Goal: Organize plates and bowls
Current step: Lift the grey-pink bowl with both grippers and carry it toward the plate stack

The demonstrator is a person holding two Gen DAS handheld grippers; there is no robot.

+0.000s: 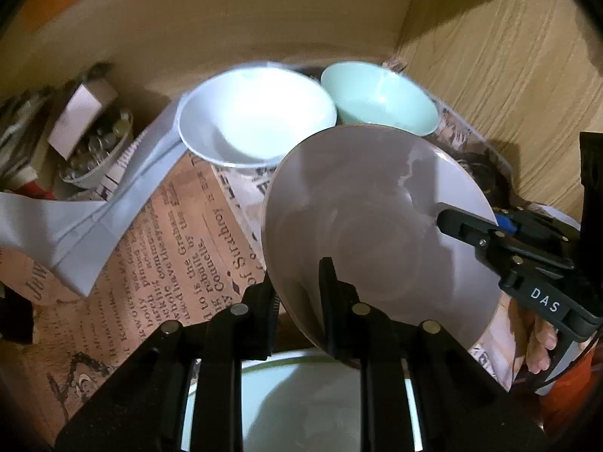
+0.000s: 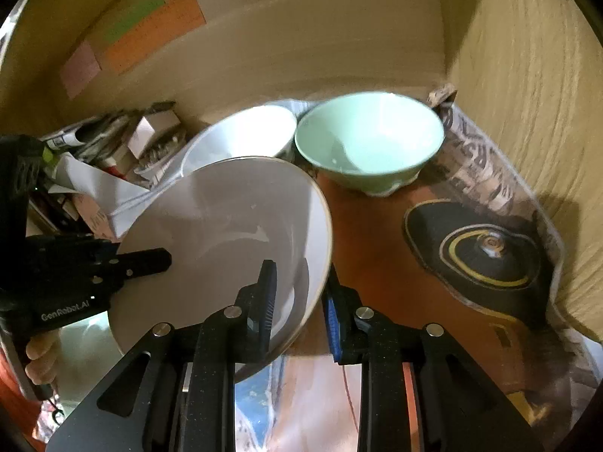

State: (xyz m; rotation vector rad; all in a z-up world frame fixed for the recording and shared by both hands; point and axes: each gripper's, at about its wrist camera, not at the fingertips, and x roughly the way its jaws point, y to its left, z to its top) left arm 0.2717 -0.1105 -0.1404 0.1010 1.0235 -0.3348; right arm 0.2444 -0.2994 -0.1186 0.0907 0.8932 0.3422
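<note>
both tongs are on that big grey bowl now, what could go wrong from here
1. Both the left tongs and the right tongs pinch only the thin rim of the grey bowl, so it could slip or tilt out.
2. The white bowl and green bowl sit just behind it; pushing forward could knock them.
3. The printed paper lining may bunch under it.

The left gripper (image 1: 297, 275) is hiding most of a pale green dish (image 1: 301, 406), the bottom edge cutting it off. The clutter (image 1: 90, 139) at the back left is blurring beyond telling.
</note>
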